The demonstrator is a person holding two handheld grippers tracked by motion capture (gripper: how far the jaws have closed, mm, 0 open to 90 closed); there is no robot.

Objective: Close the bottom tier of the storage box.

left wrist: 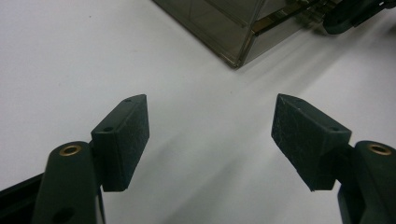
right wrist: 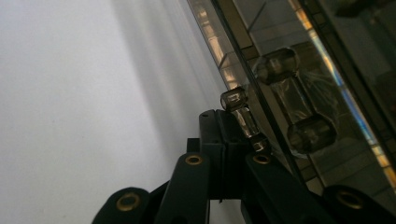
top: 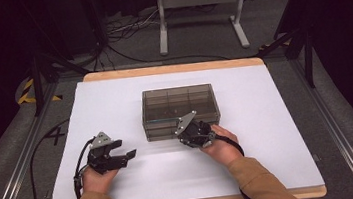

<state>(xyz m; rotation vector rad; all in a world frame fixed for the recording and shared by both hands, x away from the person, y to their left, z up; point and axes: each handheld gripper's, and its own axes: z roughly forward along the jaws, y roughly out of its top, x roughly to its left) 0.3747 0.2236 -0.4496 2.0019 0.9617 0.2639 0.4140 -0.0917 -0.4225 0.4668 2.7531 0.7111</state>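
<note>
Right hand-held gripper (right wrist: 229, 135) pinches the drawer handle (right wrist: 240, 114) near its tip; a crooked pull could slip it off the smoked box (top: 181, 110). Left hand-held gripper (left wrist: 210, 135) is spread.

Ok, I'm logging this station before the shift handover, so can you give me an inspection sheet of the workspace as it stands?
Surface: white mat on a wood-edged table, bare around the box.
Job's things: smoky clear drawer box at mid-table; small clear drawer handle on its front.
Clutter: nothing seen.
Grippers: left gripper rests on the mat left of the box, jaws wide open, nothing between them; right gripper at the box front, jaws shut beside the handle; whether they pinch it cannot be told.
Cables: one trails from each gripper back along the forearm; loose cables on the floor beyond the table.
Surroundings: grey floor, a white stand frame, metal rails at both sides.
</note>
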